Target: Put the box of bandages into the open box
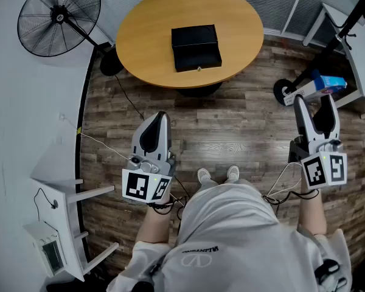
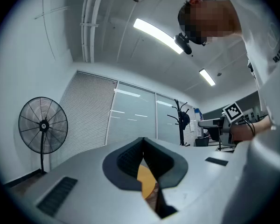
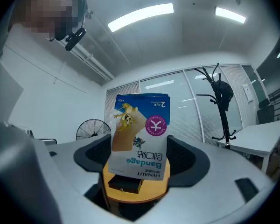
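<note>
The box of bandages (image 3: 140, 136), blue and white with upside-down print, stands between the pads of my right gripper (image 3: 140, 171), which is shut on it with its jaws wide. In the head view the bandage box (image 1: 326, 83) shows as a blue patch at the tip of the right gripper (image 1: 316, 105), far right of the table. The open box (image 1: 196, 47) is black and lies on the round wooden table (image 1: 146, 35) ahead. The same black box (image 3: 125, 183) shows below the bandages. My left gripper (image 1: 161, 117) hangs over the floor, shut and holding nothing.
A standing fan (image 1: 59, 17) is left of the table, its cable trailing over the wood floor. A white desk (image 1: 360, 53) and a wheeled stand base (image 1: 286, 93) sit at the right. A white shelf unit (image 1: 55, 224) is at my left. A coat rack (image 3: 221, 101) stands behind.
</note>
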Demonstrator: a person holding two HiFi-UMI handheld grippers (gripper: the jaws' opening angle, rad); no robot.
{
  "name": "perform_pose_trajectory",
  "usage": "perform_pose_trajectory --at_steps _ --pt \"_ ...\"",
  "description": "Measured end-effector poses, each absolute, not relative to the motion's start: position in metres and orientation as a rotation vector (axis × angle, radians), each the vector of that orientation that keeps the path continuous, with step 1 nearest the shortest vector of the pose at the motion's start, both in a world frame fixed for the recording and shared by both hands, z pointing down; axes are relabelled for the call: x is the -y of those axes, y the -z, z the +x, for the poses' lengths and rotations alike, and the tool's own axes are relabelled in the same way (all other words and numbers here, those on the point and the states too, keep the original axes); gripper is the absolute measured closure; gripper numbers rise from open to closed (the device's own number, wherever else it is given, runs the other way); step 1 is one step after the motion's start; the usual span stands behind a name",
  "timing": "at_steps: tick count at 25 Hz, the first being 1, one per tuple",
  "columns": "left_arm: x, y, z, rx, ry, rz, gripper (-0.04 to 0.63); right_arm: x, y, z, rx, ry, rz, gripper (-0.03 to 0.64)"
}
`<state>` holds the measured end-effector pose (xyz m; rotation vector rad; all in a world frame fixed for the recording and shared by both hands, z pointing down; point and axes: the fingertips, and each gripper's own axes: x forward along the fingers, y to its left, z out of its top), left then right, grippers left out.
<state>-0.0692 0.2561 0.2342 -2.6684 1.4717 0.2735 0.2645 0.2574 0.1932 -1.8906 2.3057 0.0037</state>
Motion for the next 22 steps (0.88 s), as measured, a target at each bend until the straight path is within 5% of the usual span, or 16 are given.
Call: perform_pose_trajectory --at_steps 22 --pt "-0.265 -0.233 -0.053 -1.505 -0.254 -2.644 0.588 -0.256 -0.201 0.276 -2.352 0.034 -1.824 0.226"
